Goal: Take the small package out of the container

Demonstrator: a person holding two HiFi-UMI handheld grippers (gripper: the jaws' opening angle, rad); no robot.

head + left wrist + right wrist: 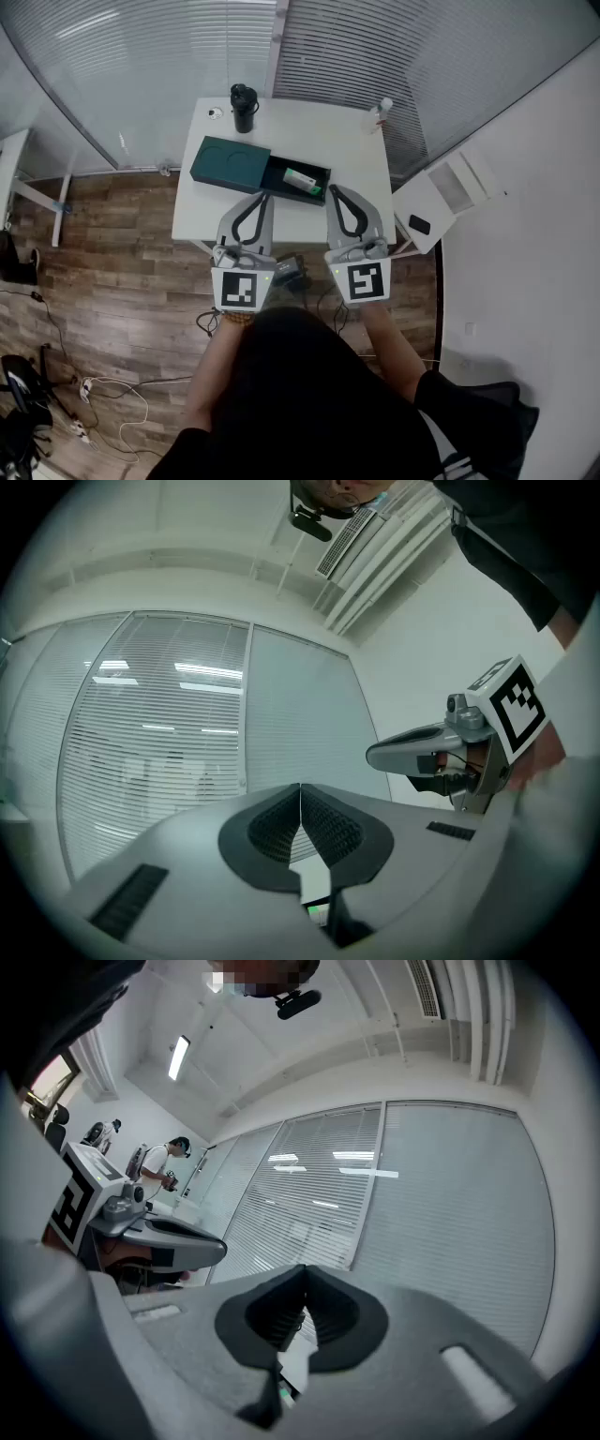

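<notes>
While both grippers hover near the front edge of the white square table (pixel 291 127), the step in hand looks like the approach. The left gripper (pixel 264 199) has its jaws clenched tip to tip on nothing, and the right gripper (pixel 333 191) is likewise pressed together and empty. The small white-and-green package (pixel 302 181) lies inside the open dark green rectangular container (pixel 322 172), whose flat dark green lid (pixel 230 162) rests touching its left side. The right gripper sits just beside the package, so it seems the better choice. It would need to spread its jaws first, tip downward, straddle the package across its narrow sides and keep the tips off the walls. The container's rim hems the package closely, so a straight upward lift probably clears it best. Bare tabletop lies beyond and to the right. The black lidded tumbler (pixel 244 106) and the small clear bottle (pixel 380 112) stand well apart along the far edge.
</notes>
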